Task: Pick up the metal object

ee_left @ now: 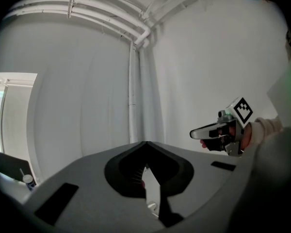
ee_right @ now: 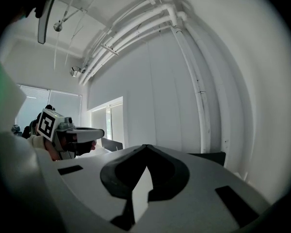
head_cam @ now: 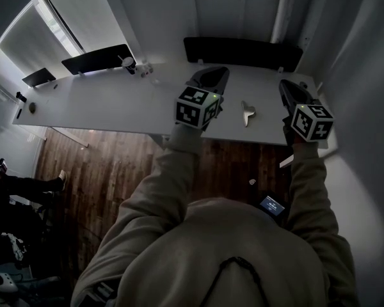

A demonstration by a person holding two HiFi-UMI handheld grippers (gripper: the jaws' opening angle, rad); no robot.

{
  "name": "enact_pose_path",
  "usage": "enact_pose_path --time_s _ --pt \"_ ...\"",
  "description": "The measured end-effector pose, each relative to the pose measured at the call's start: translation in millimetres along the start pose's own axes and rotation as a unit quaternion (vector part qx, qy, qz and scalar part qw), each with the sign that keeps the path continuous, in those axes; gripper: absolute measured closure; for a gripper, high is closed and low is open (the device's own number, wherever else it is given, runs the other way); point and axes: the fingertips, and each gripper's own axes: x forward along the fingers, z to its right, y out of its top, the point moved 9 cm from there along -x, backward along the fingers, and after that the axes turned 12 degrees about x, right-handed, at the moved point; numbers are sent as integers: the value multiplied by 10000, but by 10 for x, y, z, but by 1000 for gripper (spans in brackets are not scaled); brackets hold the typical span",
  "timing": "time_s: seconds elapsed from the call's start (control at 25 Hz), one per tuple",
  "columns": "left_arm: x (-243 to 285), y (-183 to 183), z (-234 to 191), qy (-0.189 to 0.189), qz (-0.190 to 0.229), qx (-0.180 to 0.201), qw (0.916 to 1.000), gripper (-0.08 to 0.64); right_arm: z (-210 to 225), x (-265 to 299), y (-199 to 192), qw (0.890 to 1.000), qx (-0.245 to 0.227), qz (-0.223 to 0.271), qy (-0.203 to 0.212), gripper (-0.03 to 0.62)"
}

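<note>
Head view: metal object (head_cam: 247, 113) on white table (head_cam: 115, 101); dark wood floor (head_cam: 115, 162) below.

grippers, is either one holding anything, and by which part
Nothing held: left gripper and right gripper are shut, empty; the metal object lies on the table.

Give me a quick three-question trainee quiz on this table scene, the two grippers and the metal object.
1. True or false: the metal object lies on the table, between the two grippers in the head view.
2. Which one holds something? A) left gripper B) right gripper C) neither
3. Fill in: each gripper's jaws stand ____ (together or apart).

Key: 1 true; 2 C; 3 together.
</note>
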Motion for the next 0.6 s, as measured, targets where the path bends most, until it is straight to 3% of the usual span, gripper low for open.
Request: enact_pose_path --time_s 0.6 --pt "610 -143 163 -417 160 -53 9990 558 355 110 -145 9997 -115 -222 -30 572"
